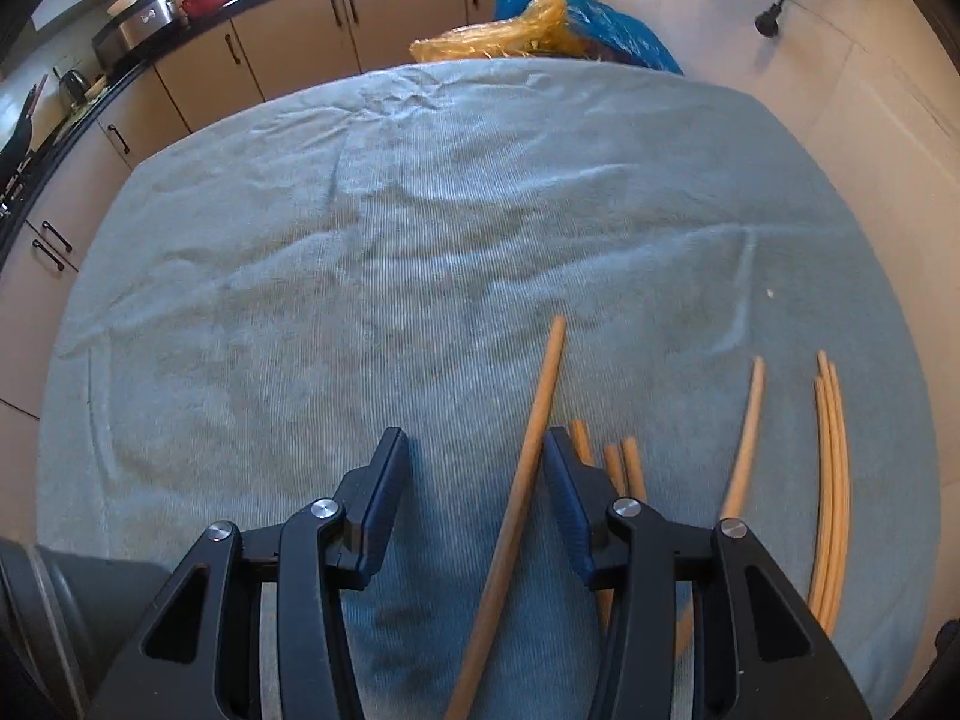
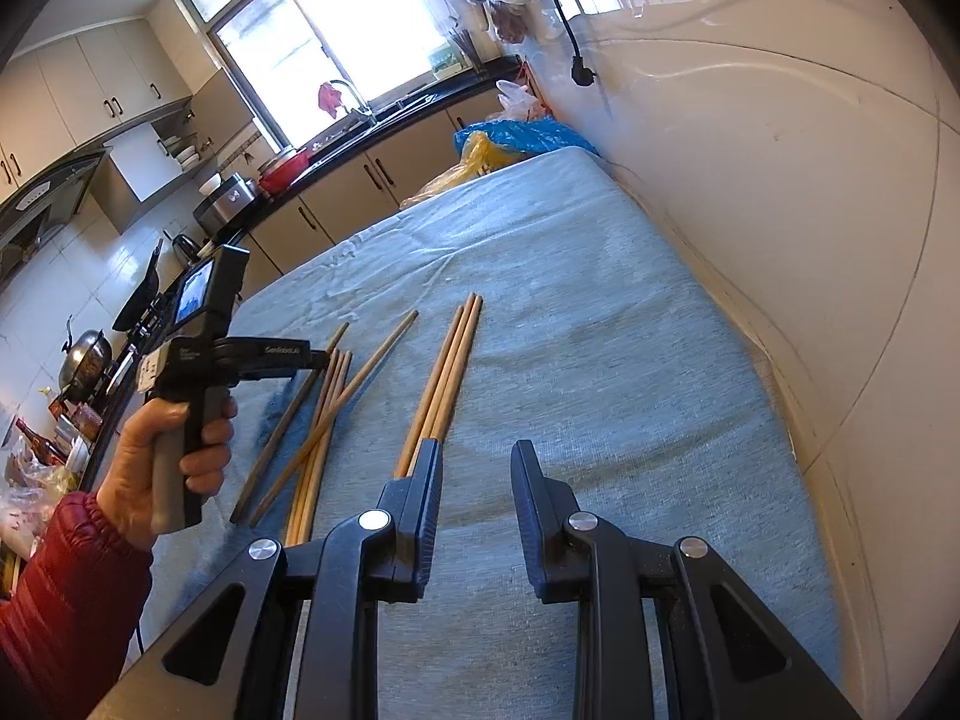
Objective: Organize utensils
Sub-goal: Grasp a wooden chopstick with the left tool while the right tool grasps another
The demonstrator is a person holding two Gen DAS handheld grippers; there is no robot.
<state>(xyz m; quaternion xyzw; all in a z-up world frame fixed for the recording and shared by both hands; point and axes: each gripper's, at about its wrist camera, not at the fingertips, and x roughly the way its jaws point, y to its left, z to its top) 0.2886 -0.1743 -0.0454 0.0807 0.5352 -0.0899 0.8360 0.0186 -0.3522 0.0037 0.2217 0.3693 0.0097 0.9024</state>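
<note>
A: What is on the left side of the blue cloth (image 2: 600,324)?

B: The left hand-held gripper (image 1: 474,468) hangs low over the cloth, jaws apart. A dark chopstick (image 1: 528,480) lies between them, close beside the right jaw; whether they touch, I cannot tell.

A: And further right?

B: A loose heap of chopsticks (image 2: 324,420), one crossing the others, then three pale chopsticks (image 2: 447,372) side by side. The right hand-held gripper (image 2: 477,468) is over the cloth just right of these, jaws apart, holding nothing.

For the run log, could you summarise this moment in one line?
left gripper: open, straddling dark chopstick | right gripper: open, empty | cloth
</note>
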